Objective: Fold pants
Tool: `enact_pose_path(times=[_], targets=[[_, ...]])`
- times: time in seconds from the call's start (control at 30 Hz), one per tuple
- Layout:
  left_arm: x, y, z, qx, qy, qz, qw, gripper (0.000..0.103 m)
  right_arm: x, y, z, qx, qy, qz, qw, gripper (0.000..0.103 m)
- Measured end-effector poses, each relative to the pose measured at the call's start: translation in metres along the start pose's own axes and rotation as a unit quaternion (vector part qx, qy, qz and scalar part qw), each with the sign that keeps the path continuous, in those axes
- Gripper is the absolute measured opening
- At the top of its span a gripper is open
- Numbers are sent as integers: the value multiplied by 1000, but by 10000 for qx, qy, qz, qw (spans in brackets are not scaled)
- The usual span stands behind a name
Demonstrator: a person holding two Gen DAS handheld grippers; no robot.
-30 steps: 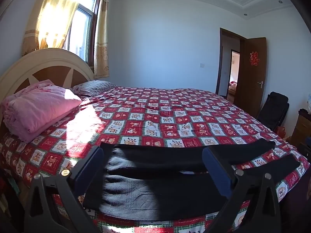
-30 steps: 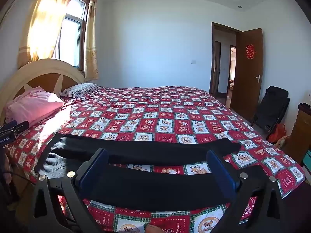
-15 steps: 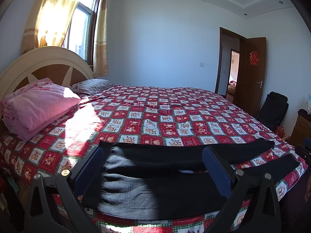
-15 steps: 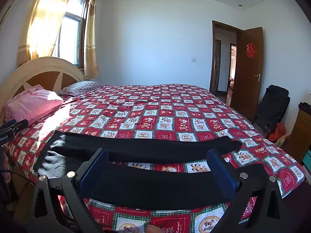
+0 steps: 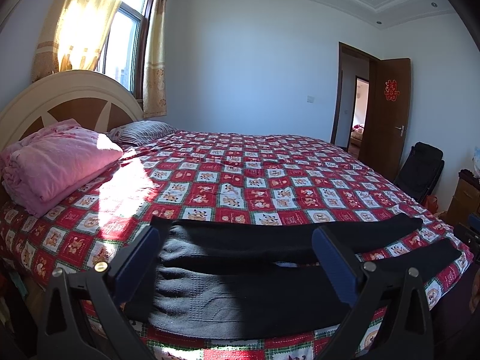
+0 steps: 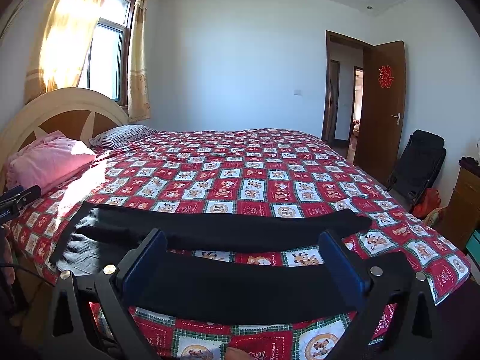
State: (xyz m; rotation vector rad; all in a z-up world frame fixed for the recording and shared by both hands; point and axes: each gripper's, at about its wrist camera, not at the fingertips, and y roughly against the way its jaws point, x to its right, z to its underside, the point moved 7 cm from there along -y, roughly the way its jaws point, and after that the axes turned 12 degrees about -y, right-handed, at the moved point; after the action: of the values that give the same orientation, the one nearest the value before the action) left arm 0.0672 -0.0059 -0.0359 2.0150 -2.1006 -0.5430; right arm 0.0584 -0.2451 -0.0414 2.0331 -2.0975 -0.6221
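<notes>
The left claw (image 5: pixel 237 258) hangs level above the near edge of the bed (image 5: pixel 270 177), jaws spread wide, gripping nothing. The right claw (image 6: pixel 243 258) does likewise, also released. The black pants (image 5: pixel 240 288) lie flat just ahead of both, waist toward the left, legs running right. The claw frames hide parts of the cloth. A pink blanket (image 5: pixel 57 162) sits far left.
</notes>
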Motion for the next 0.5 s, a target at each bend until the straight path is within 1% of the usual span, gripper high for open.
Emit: enact_pose_path(times=[0.5], targets=[[2, -1, 2, -22, 17, 21, 10000, 103, 1, -3, 2, -30, 3, 38, 10000, 102]])
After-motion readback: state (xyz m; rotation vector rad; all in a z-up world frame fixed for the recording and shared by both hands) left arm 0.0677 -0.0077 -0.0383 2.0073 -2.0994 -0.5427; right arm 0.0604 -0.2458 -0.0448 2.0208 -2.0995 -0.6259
